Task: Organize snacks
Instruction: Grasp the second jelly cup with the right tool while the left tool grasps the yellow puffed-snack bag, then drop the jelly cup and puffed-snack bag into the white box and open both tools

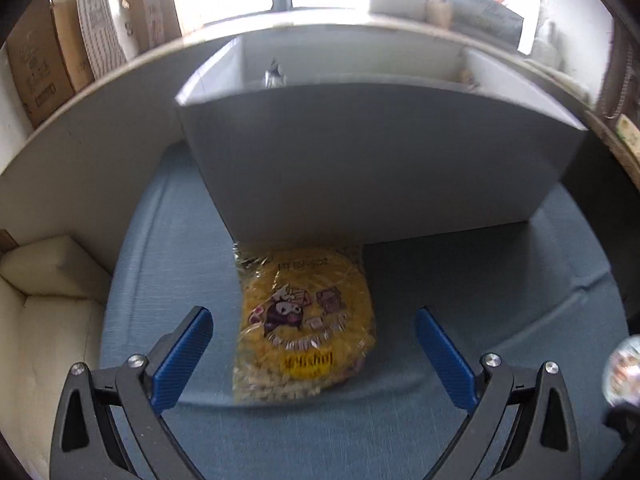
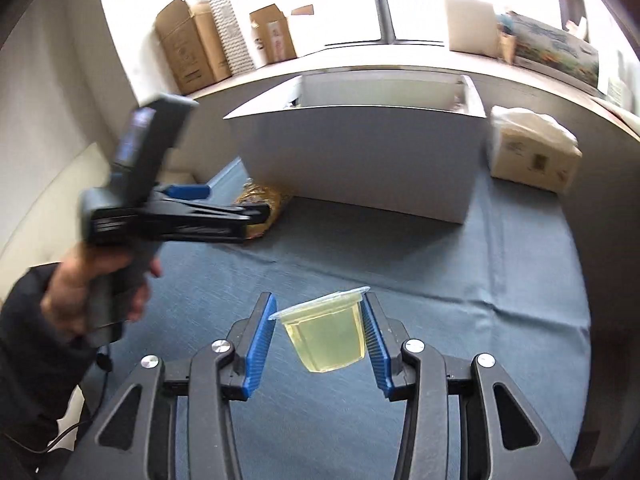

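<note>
Our right gripper (image 2: pixel 320 340) grasps a jelly cup (image 2: pixel 326 334) above the blue cloth (image 2: pixel 460 264). Our left gripper (image 1: pixel 314 344) hangs released over the yellow snack bag (image 1: pixel 306 322), which lies touching the white box (image 1: pixel 380 160) farther back.

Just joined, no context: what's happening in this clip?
A person is sorting snacks with a handheld tool in each hand. The right tool grips a sealed jelly cup, raised above the blue cloth. The left tool is open, aimed at a yellow snack bag lying on the cloth against the white box. The bag is not yet grasped.
</note>
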The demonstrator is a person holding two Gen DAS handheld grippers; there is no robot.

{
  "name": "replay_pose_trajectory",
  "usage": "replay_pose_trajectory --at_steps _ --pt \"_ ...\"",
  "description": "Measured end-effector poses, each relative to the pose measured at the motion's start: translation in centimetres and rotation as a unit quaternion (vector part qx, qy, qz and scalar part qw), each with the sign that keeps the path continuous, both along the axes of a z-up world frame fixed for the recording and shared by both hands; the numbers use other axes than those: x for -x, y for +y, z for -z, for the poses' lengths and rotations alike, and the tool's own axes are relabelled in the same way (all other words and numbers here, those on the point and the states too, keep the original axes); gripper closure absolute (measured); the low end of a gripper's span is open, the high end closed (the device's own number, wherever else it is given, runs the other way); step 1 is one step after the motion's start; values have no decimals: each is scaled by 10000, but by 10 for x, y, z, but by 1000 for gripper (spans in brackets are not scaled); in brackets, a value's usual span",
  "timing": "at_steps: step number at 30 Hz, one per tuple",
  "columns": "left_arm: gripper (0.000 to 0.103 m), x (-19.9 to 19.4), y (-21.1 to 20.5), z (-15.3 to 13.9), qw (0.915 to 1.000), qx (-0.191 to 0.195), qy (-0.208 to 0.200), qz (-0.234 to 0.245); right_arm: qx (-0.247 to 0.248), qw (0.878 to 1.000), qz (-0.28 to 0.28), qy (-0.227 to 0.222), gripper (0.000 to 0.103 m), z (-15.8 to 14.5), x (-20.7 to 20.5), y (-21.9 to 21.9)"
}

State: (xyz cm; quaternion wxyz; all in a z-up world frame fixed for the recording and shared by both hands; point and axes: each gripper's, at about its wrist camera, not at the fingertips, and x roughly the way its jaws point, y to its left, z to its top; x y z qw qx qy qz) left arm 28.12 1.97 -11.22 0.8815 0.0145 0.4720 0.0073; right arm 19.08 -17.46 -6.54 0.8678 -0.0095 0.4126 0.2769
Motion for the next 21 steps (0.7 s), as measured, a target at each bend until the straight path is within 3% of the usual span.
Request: replay_pose_trajectory --at_steps 5,8,16,21 --pt "1 -12 1 14 10000 -34 56 -44 -160 9998 101 -35 56 -6 12 -21" --pt "24 -13 3 15 9998 64 102 -132 -229 9997 119 -9 56 -6 15 -25" --pt "24 -11 14 11 9990 437 92 -100 -259 9996 68 44 56 -2 16 -20" --pt "24 18 23 -17 9976 655 -235 56 -249 9997 51 27 56 -4 15 -17"
